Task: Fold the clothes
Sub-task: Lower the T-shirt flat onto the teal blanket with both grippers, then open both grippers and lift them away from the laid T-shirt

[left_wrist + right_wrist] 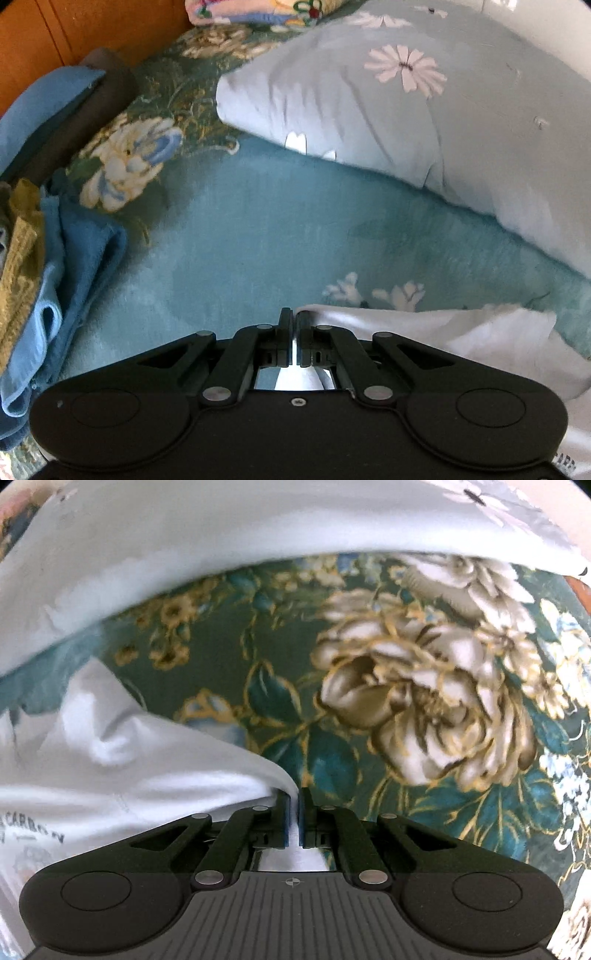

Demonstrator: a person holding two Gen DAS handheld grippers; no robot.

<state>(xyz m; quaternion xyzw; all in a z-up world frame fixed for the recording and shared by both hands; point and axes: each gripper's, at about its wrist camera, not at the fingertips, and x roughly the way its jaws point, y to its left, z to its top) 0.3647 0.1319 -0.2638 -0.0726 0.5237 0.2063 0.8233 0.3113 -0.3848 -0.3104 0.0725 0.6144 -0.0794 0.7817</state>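
My left gripper [294,321] is clenched on one edge of the white garment [480,343]; my right gripper [294,801] is clenched on another edge of it, jaws nearly together with cloth between. Garment lies on the teal floral bedspread [240,240], spreading between my two grippers, printed lettering partly visible. Pale daisy-print pillow [369,103] sits beyond the garment. Blue folded cloths [55,258] lie left of the garment, well apart
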